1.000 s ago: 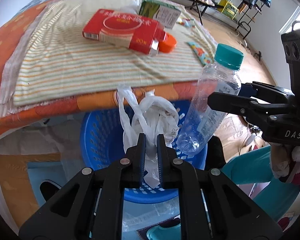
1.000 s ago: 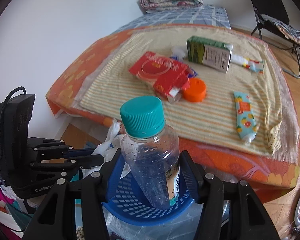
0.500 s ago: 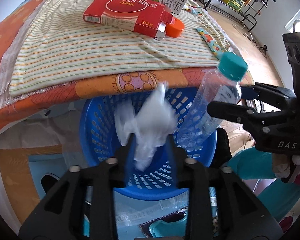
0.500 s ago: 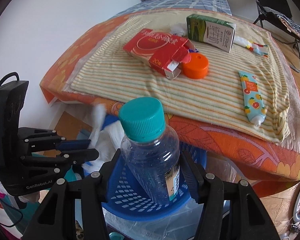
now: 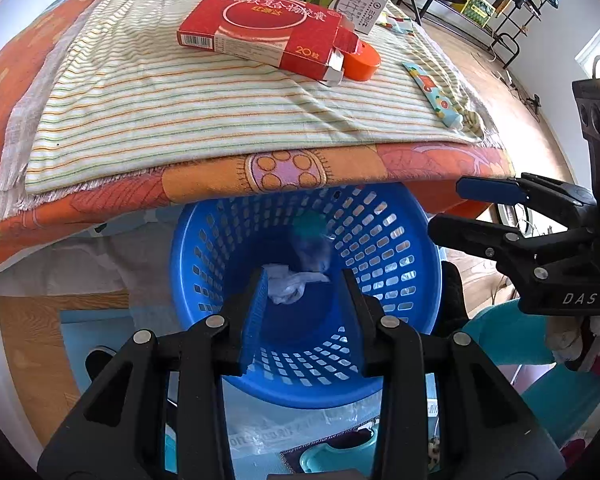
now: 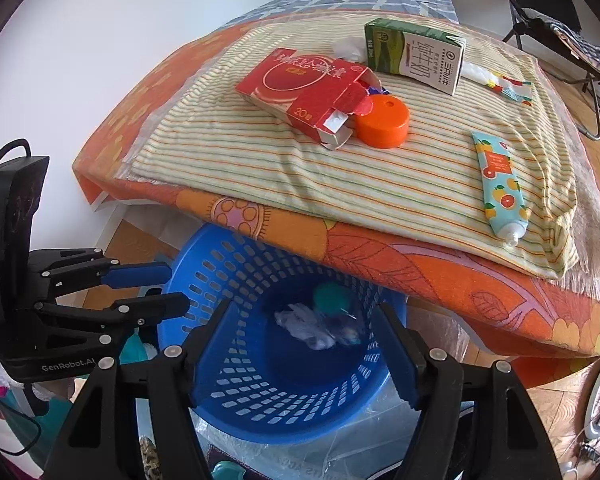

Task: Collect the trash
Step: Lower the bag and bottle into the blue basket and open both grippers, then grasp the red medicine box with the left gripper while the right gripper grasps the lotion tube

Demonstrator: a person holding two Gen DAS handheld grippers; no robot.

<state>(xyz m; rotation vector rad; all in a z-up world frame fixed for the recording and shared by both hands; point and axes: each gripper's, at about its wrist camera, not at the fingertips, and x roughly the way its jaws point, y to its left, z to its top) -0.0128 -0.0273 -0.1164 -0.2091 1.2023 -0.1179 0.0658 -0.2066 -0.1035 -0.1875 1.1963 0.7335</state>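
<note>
The left gripper (image 5: 304,280) was spread wide and empty above the mouth of the blue perforated basket (image 5: 400,216). The right gripper (image 6: 304,320) was likewise spread and empty over the same basket, from the opposite side. In the left wrist view the right gripper appeared at the right edge, just beside the basket rim, with its blue-padded fingers (image 5: 488,192) apart.

Inside the basket lay 2 items of trash. The crumpled white plastic bag (image 5: 288,286) sat low in the basket, directly below and between the left gripper's fingers. The clear plastic bottle (image 5: 312,250) with a teal cap (image 5: 310,224) appeared blurred, touching or just beside the bag, beyond the left fingertips. In the right wrist view both items lay between the right gripper's fingers, well below them.

The basket stood on the floor, partly under the edge of the bed (image 6: 380,256). On the striped blanket (image 6: 260,160) remained 4 items:
- a red carton (image 6: 300,84) with 1 end flap open;
- an orange lid (image 6: 382,120) touching that open end;
- a green and white milk carton (image 6: 414,54) lying behind them;
- a fruit-patterned tube (image 6: 498,188) near the bed edge, apart from the others.
</note>
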